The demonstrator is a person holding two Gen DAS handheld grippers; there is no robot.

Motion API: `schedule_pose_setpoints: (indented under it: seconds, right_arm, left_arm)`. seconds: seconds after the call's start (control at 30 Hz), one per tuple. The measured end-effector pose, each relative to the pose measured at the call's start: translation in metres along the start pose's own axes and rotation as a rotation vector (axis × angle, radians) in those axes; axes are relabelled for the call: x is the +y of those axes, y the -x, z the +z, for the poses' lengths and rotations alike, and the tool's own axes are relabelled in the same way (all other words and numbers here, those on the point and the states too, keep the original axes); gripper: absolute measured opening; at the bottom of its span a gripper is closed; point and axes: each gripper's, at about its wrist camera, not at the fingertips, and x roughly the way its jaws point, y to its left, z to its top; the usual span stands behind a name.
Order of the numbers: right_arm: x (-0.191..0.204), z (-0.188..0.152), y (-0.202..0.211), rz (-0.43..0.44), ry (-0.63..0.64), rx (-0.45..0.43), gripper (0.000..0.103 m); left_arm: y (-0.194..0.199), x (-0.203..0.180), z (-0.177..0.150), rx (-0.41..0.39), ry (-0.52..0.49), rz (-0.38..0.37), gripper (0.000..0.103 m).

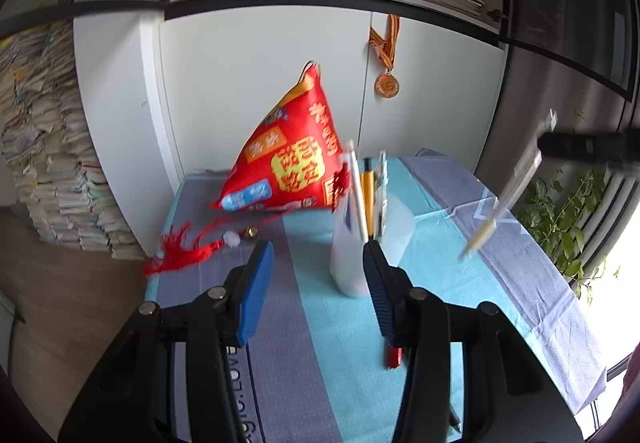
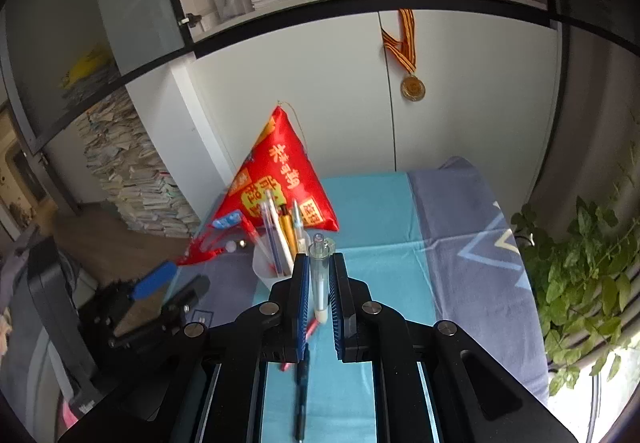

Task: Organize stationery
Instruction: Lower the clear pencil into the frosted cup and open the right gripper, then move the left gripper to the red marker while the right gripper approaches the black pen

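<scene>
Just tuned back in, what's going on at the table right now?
Pens are being gathered into the translucent white plastic cup on the blue-and-grey cloth-covered table. The right gripper is shut on a clear-barrelled pen with a white tip, held up just right of the cup. The left gripper is open with nothing between its blue pads, close in front of the cup. Several pens already stand inside, and two more, a red pen and a black pen, lie on the cloth.

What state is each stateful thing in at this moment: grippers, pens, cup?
left gripper: open, nothing between its fingers.
right gripper: shut on a clear pen, held upright.
cup: upright on the tablecloth, several pens standing in it.
black pen: lying loose on the cloth.
</scene>
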Motion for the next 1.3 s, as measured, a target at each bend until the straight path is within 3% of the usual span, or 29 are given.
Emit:
schedule_pose_setpoints:
  seconds: [0.23, 0.4, 0.97, 1.3]
  right_arm:
    - [0.018, 0.033, -0.017, 0.013, 0.008, -0.040, 0.011]
    - [0.027, 0.038, -0.037, -0.003, 0.024, -0.038, 0.011]
    - [0.023, 0.012, -0.107, -0.063, 0.038, 0.131, 0.011]
    - [0.014, 0.002, -0.105, -0.038, 0.000, 0.168, 0.011]
  left_arm:
    - [-0.020, 0.013, -0.010, 0.040, 0.071, 0.001, 0.045]
    - [-0.024, 0.012, -0.015, 0.035, 0.051, 0.000, 0.045]
    - [-0.032, 0.015, -0.029, 0.073, 0.050, -0.011, 0.045]
    - [-0.039, 0.007, -0.036, 0.102, 0.031, -0.022, 0.045]
